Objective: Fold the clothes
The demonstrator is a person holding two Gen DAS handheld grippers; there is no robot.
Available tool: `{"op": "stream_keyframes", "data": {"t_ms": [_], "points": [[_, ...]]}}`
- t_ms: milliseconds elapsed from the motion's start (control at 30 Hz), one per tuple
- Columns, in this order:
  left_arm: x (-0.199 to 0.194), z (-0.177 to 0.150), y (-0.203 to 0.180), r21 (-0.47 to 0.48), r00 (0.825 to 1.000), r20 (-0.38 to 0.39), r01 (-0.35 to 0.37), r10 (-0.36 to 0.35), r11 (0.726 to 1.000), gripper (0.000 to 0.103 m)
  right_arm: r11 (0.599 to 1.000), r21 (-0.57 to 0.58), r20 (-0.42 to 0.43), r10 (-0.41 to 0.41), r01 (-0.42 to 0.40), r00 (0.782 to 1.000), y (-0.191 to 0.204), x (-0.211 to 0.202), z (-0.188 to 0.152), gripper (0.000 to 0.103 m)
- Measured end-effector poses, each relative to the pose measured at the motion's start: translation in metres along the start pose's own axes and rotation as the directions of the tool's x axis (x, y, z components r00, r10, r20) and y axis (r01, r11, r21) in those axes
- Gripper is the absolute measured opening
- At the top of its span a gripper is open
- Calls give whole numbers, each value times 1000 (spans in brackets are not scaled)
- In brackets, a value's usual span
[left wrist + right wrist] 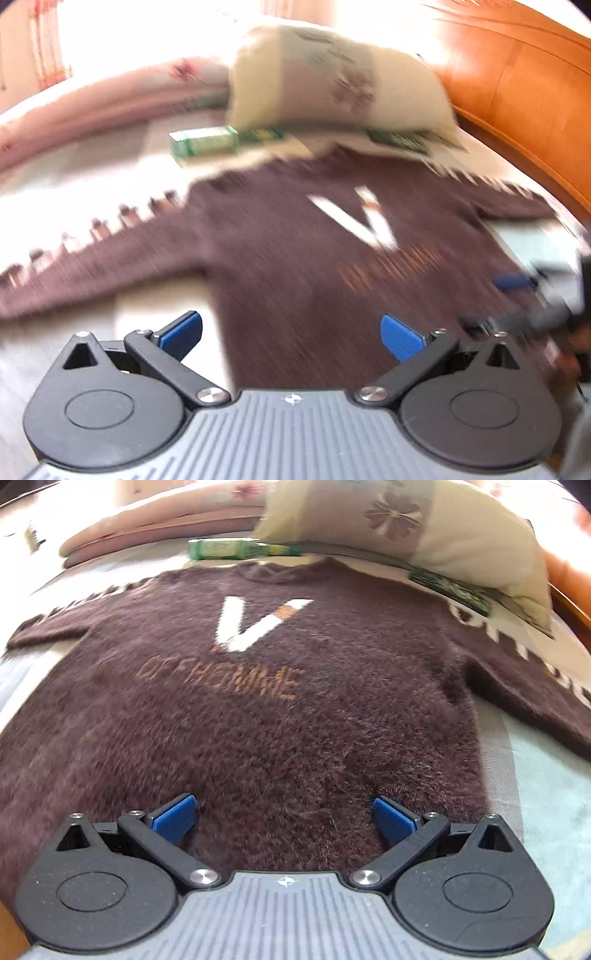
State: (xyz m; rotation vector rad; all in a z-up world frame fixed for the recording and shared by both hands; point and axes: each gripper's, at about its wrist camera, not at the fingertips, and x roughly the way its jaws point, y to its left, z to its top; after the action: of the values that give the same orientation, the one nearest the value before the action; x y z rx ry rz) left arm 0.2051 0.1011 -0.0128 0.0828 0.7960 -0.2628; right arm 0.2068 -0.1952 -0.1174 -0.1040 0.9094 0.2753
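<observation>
A fuzzy dark-brown sweater (280, 723) with a white V and orange lettering lies spread flat on the bed, sleeves out to both sides. My right gripper (284, 818) is open just above its lower hem, blue fingertips wide apart with nothing between them. In the blurred left wrist view the same sweater (295, 251) fills the middle, its left sleeve (92, 266) stretching toward the left. My left gripper (291, 336) is open over the sweater's lower left edge, holding nothing. The other gripper (546, 295) shows as a blur at the right edge.
A cream flowered pillow (424, 528) lies beyond the collar, with a green box (225, 549) and green packets (454, 587) beside it. A pink folded blanket (155, 520) is at the back left. An orange wooden headboard (524, 92) runs along the right.
</observation>
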Motion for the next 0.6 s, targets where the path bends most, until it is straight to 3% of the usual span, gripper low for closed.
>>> {"op": "stream_keyframes", "data": {"t_ms": [267, 400, 500, 600], "points": [[95, 65, 52, -133, 1000, -8, -25, 24, 991, 102, 1000, -2, 22, -13, 13, 1000, 17, 2, 3, 103], [143, 63, 78, -226, 997, -71, -60, 45, 972, 102, 999, 31, 17, 17, -17, 1000, 8, 4, 8, 103], [169, 47, 99, -272, 985, -162, -97, 54, 957, 102, 999, 47, 4, 27, -27, 1000, 5, 7, 16, 103], [169, 49, 110, -283, 984, -176, -91, 42, 955, 102, 998, 44, 4, 33, -33, 999, 8, 9, 23, 103]]}}
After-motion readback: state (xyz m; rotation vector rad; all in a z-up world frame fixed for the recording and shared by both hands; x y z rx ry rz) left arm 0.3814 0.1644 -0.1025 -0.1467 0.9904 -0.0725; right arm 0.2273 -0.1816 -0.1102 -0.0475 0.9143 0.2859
